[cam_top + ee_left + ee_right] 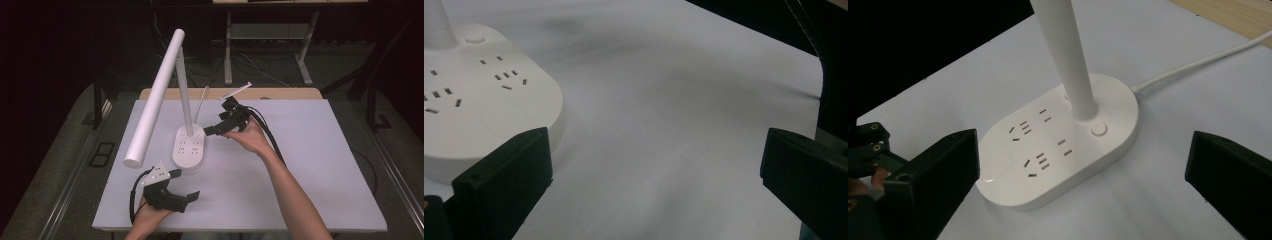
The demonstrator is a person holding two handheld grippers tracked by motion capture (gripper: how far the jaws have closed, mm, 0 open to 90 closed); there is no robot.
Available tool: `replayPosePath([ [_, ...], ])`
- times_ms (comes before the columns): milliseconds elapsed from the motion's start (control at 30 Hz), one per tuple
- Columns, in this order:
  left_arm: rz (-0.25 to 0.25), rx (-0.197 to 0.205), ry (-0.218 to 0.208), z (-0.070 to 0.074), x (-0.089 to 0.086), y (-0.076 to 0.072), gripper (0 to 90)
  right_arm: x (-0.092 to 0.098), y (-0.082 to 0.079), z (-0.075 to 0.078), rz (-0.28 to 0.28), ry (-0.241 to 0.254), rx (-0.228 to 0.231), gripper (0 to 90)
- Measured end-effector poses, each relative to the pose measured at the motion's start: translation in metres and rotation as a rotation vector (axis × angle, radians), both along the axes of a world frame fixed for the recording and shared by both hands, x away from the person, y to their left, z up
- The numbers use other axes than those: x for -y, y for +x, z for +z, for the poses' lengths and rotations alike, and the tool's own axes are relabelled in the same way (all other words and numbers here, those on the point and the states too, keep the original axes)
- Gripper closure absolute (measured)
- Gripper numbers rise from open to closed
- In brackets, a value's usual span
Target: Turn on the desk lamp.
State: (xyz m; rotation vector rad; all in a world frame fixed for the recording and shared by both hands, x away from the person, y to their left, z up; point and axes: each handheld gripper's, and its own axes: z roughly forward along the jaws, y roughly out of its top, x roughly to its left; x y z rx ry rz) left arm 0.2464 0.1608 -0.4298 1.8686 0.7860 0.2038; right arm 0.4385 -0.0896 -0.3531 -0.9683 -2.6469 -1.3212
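Observation:
A white desk lamp stands on the table, and its oval base carries several sockets. The post rises from the base, and the long tube head slants down to the left. My right gripper is open just right of the base and points at it. In the right gripper view the base, its round button and the post lie ahead between the spread jaws. My left gripper is open in front of the base, with nothing in it. The base sits left of its jaws.
The lamp's white cord runs back over the pale table sheet toward the wooden far edge. A black cable trails along the right forearm. The left gripper appears at the left of the right gripper view.

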Motion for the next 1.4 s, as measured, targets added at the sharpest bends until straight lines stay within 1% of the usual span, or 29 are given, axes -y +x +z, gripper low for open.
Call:
replayPosePath([
  [67, 0.001, -0.001, -0.004, 0.000, 0.000, 0.000, 0.0, -0.003, 0.003, -0.004, 0.003, 0.009, -0.001, 0.9],
  [133, 0.000, 0.001, 0.002, 0.000, 0.000, 0.000, 0.0, -0.004, 0.004, -0.006, 0.004, 0.011, -0.006, 0.9],
  [167, -0.001, 0.000, 0.004, 0.000, -0.001, 0.000, 0.0, -0.007, 0.007, -0.011, 0.004, 0.018, -0.009, 0.9],
  [300, 0.004, -0.001, 0.002, 0.000, -0.001, 0.000, 0.0, -0.012, 0.011, -0.019, 0.001, 0.024, -0.014, 0.9],
  [400, 0.003, -0.001, 0.003, 0.000, -0.001, 0.000, 0.0, -0.014, 0.013, -0.020, -0.002, 0.020, -0.010, 0.9],
  [433, 0.001, -0.001, 0.001, 0.000, -0.001, 0.000, 0.0, -0.017, 0.015, -0.022, 0.007, 0.022, -0.015, 6.7],
  [500, -0.004, 0.002, 0.004, 0.000, -0.001, 0.000, 0.0, -0.019, 0.016, -0.023, 0.009, 0.017, 0.004, 7.9],
  [533, -0.005, 0.002, 0.004, 0.000, -0.001, 0.000, 0.0, -0.020, 0.017, -0.024, 0.004, 0.019, 0.003, 9.0],
  [567, -0.005, 0.002, 0.005, 0.000, -0.001, 0.000, 0.0, -0.021, 0.018, -0.025, 0.001, 0.015, 0.006, 16.1],
  [633, -0.007, 0.000, 0.005, 0.000, 0.000, 0.000, 0.0, -0.022, 0.019, -0.026, 0.000, 0.011, 0.025, 17.9],
  [700, -0.009, 0.002, 0.006, 0.000, 0.000, 0.000, 0.0, -0.024, 0.021, -0.028, -0.004, 0.012, 0.026, 23.4],
  [1000, -0.013, 0.000, 0.007, 0.000, 0.000, 0.000, 0.0, -0.028, 0.027, -0.038, -0.005, 0.001, 0.005, 41.6],
  [1033, -0.012, 0.001, 0.007, 0.000, 0.000, 0.000, 0.0, -0.028, 0.027, -0.038, -0.005, 0.001, 0.005, 41.6],
  [1067, -0.011, 0.000, 0.008, 0.000, 0.000, 0.000, 0.0, -0.028, 0.029, -0.040, -0.008, 0.001, -0.001, 45.7],
  [1133, -0.008, 0.001, 0.006, 0.000, 0.000, 0.001, 0.0, -0.029, 0.030, -0.042, -0.018, -0.003, -0.001, 50.8],
  [1333, 0.000, 0.005, 0.007, 0.001, -0.003, 0.001, 0.0, -0.028, 0.034, -0.048, -0.027, 0.020, -0.038, 65.2],
  [1367, 0.012, 0.005, 0.002, 0.001, -0.005, 0.002, 0.0, -0.029, 0.035, -0.050, -0.027, 0.022, -0.039, 67.7],
  [1400, 0.012, 0.005, 0.002, 0.001, -0.005, 0.002, 0.0, -0.029, 0.035, -0.051, -0.025, 0.023, -0.039, 70.7],
])
